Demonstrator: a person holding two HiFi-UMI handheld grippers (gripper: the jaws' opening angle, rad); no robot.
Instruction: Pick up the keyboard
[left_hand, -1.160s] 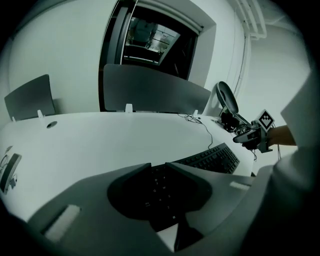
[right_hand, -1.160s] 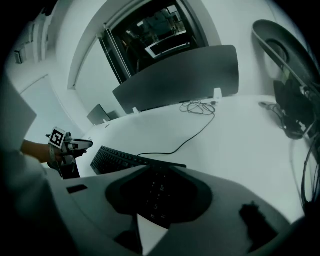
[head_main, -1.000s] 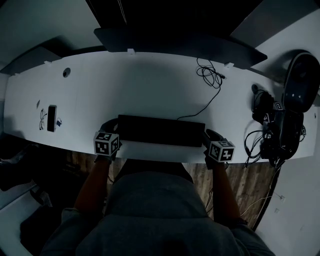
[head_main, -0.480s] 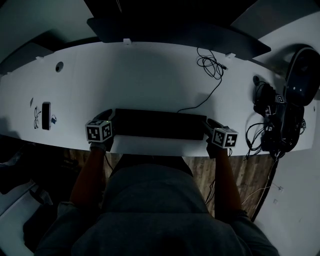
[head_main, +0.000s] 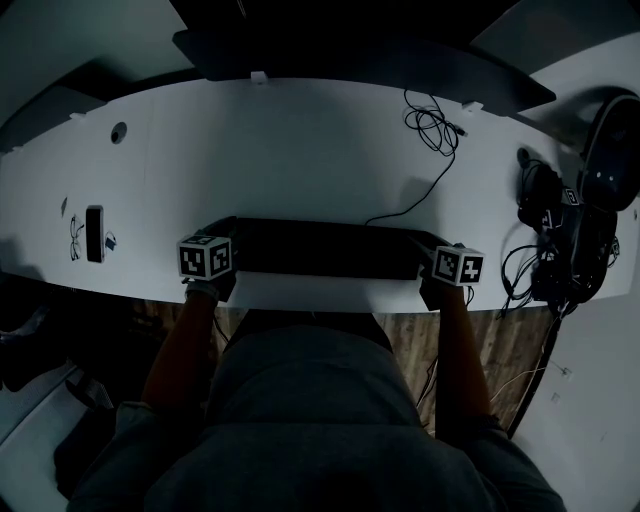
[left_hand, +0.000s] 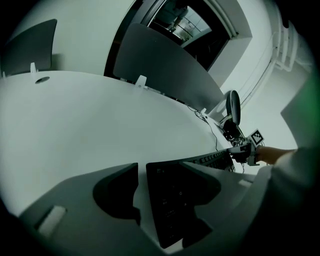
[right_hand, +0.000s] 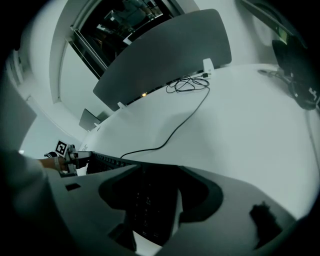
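One white surface (head_main: 300, 150) spans the head view, with one dark divider panel (head_main: 350, 60) standing along its far edge. One black keyboard (head_main: 325, 250) lies along the near edge, at the middle. Two tongs flank it. The left tongs (left_hand: 165, 195) has the keyboard's left end between its jaws, and the right tongs (right_hand: 160, 200) has the right end. Both pairs of jaws are opening, wide apart, and neither grips the keyboard. One black cable (head_main: 430, 125) coils near the far right corner and runs to the keyboard. One phone (head_main: 94, 233) lies near the left edge.
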